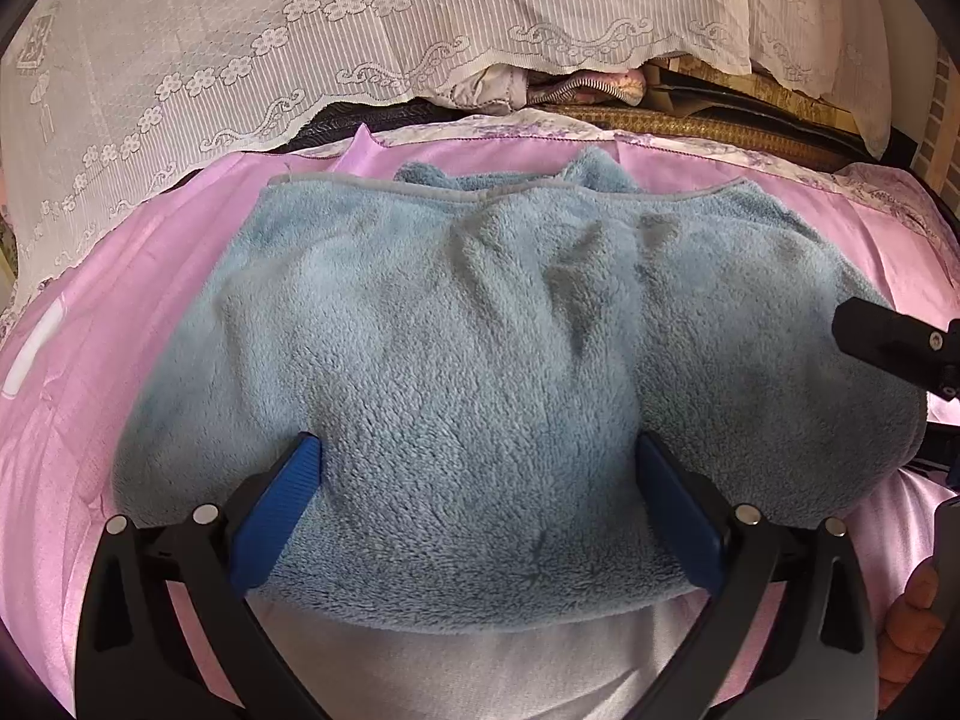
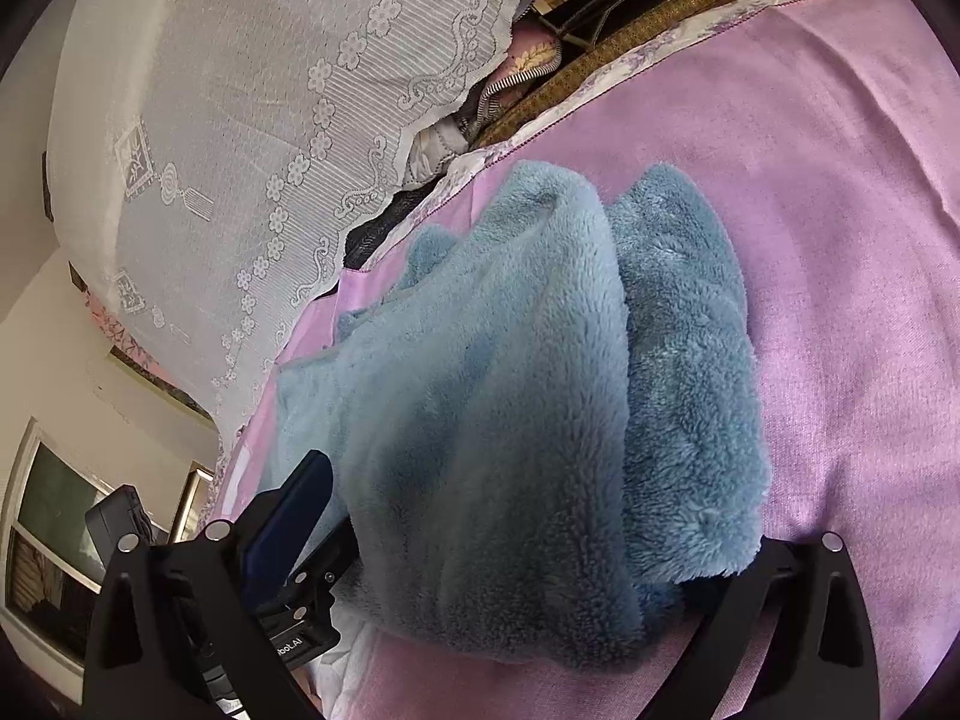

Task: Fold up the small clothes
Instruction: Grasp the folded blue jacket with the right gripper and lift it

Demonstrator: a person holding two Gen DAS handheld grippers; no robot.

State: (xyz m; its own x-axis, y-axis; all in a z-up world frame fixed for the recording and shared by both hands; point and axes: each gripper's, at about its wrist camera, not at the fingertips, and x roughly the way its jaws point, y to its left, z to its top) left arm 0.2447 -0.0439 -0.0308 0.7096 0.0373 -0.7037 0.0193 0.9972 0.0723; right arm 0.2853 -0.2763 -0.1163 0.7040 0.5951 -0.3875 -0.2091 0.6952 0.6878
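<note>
Over the pink sheet [image 1: 72, 420], both grippers (left [image 1: 480, 480], right [image 2: 510, 570]) tilt downward, jaws spread around the blue fleece garment [image 1: 480, 330].

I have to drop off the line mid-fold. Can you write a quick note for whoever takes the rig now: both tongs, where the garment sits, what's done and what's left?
Left tongs: open wide, straddling the near edge of the blue fleece garment, not pinching it.
Right tongs: open wide; the fleece bulges between the fingers, with no visible pinch.
Garment: on the pink sheet, already doubled over, with a second layer showing at the far side and on the right.
Done: at least one fold.
Left: likely flatten the wrinkles, fold again, square the edges.
</note>
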